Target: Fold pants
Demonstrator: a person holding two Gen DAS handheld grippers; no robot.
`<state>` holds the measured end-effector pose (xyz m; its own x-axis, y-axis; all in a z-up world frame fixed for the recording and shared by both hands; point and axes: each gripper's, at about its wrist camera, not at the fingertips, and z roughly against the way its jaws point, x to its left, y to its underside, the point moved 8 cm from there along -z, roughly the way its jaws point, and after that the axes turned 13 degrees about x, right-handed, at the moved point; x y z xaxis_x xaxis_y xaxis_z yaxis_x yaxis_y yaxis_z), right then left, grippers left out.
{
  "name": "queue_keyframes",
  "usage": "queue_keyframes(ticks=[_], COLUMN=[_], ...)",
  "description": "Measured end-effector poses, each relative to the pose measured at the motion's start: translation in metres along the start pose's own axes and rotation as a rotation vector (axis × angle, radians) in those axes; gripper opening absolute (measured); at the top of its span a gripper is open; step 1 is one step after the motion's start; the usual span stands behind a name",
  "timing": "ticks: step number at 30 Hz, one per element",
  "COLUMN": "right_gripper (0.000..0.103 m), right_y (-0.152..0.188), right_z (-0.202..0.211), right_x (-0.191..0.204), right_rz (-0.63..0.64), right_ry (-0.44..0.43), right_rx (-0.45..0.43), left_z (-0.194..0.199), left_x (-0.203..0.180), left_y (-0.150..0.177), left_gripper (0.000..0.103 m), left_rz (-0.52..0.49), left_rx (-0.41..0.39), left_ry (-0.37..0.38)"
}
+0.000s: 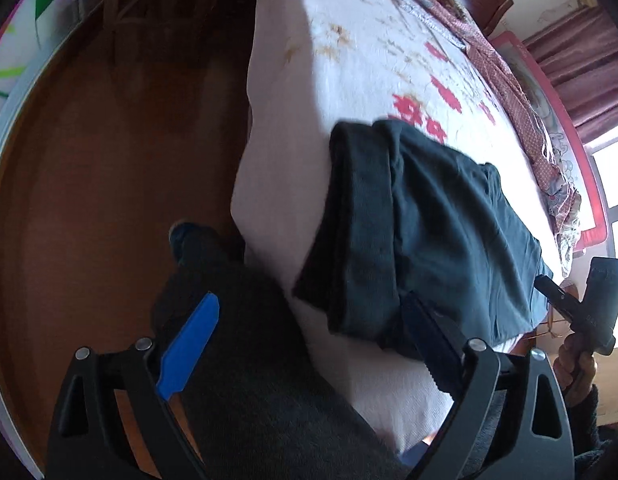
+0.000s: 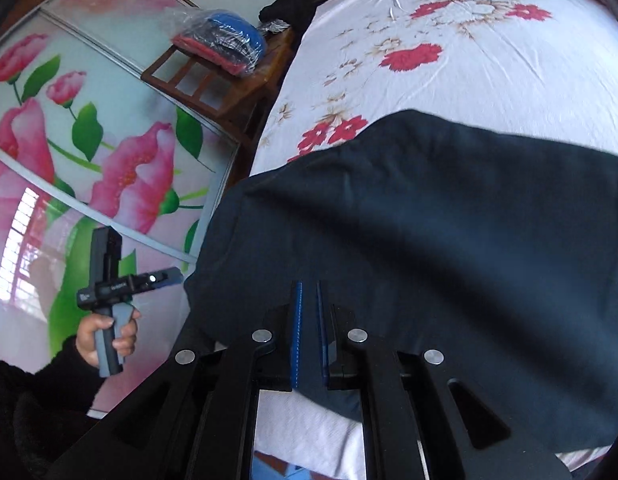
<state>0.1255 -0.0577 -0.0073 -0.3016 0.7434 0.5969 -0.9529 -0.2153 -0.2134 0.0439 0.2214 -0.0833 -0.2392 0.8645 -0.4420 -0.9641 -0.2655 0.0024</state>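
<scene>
The dark pants [image 1: 429,232] lie folded near the bed's [image 1: 349,60] front edge, one end drooping over the side. The left tool [image 1: 309,344] is spread wide and grips nothing. The right tool [image 2: 309,332] is nearly closed over the fabric's near edge; whether it pinches cloth, I cannot tell. If it lifts only the top layer, the fold could slide off the bed

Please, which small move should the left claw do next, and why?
Probably move the open left claw forward to pinch the dark pants at the edge overhanging the bed. It grips nothing, while the right claw looks shut on the pants' near edge.
</scene>
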Motion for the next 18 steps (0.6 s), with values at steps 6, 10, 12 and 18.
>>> queue_keyframes(ticks=[6,10,12,18], right_gripper=[0.006,0.006,0.006,0.006], right_y=[0.011,0.020,0.027,0.048], right_z=[0.018,0.034,0.034,0.028], right_x=[0.015,0.011,0.004,-0.012], right_rz=[0.022,0.009,-0.005,-0.035], right_ry=[0.006,0.036,0.087,0.159], right_rx=[-0.049,-0.080,-0.077,-0.047], left_z=[-0.022,-0.016,-0.017,-0.005], left_x=[-0.010,-0.007,-0.002,-0.010], left_y=[0.009,-0.001,-0.004,-0.001], left_gripper=[0.086,0.041,0.025,0.010], left_rz=[0.159,0.223,0.251,0.291], left_rx=[-0.038,-0.104,-0.120,-0.191], left_ry=[0.201,0.274,0.285,0.352])
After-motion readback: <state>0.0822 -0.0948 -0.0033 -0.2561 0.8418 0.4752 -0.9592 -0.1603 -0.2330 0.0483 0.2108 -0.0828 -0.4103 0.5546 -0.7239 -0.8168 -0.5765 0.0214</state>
